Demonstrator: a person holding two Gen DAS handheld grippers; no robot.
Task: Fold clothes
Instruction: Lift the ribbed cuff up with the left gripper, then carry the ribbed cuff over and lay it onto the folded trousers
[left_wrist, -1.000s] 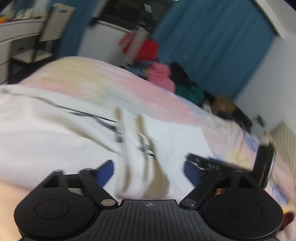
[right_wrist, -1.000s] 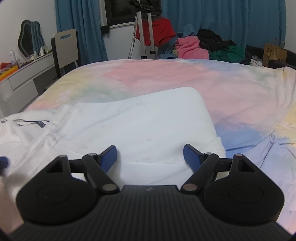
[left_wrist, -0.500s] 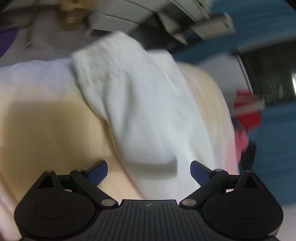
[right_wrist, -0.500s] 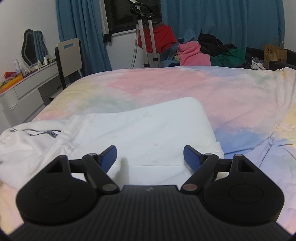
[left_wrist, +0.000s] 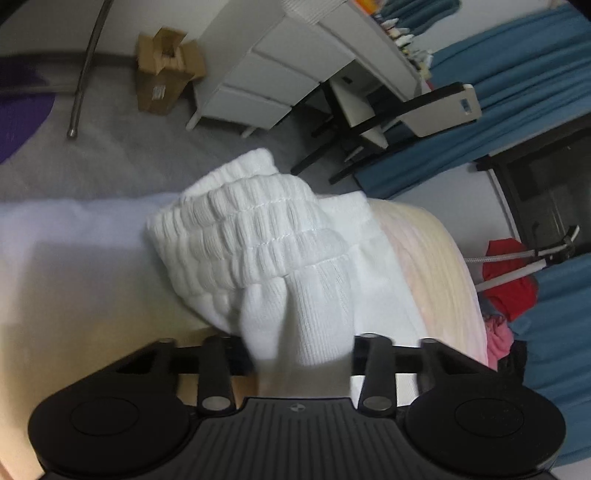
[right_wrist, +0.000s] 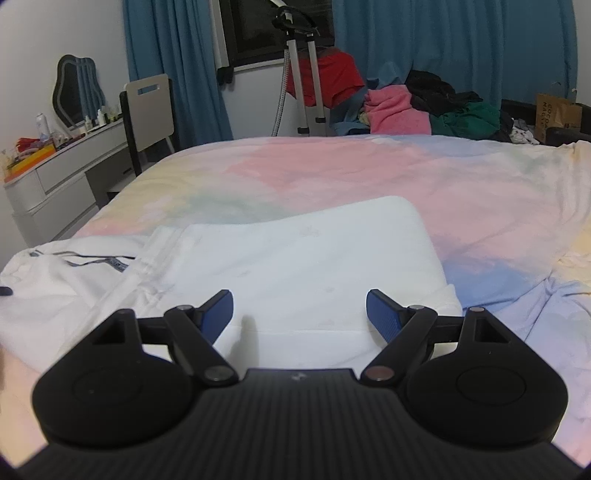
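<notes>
A white garment (right_wrist: 303, 273) lies partly folded on the pastel bedspread (right_wrist: 388, 173), its unfolded part with a dark neck trim (right_wrist: 92, 258) at the left. My right gripper (right_wrist: 299, 314) is open and empty just above the folded part. In the left wrist view my left gripper (left_wrist: 299, 350) is shut on a bunch of the white garment near its ribbed, elastic hem (left_wrist: 240, 225); the cloth hides the fingertips. That view is rolled sideways, with the bed edge and floor above.
A dresser (right_wrist: 62, 173) and a chair (right_wrist: 147, 118) stand left of the bed. A garment steamer stand (right_wrist: 303, 74) and a pile of clothes (right_wrist: 417, 103) are beyond the far edge. A cardboard box (left_wrist: 166, 70) sits on the floor.
My left gripper has swung round to the garment's ribbed hem and closed on it; it was open before. My right gripper has risen slightly and stays open.
</notes>
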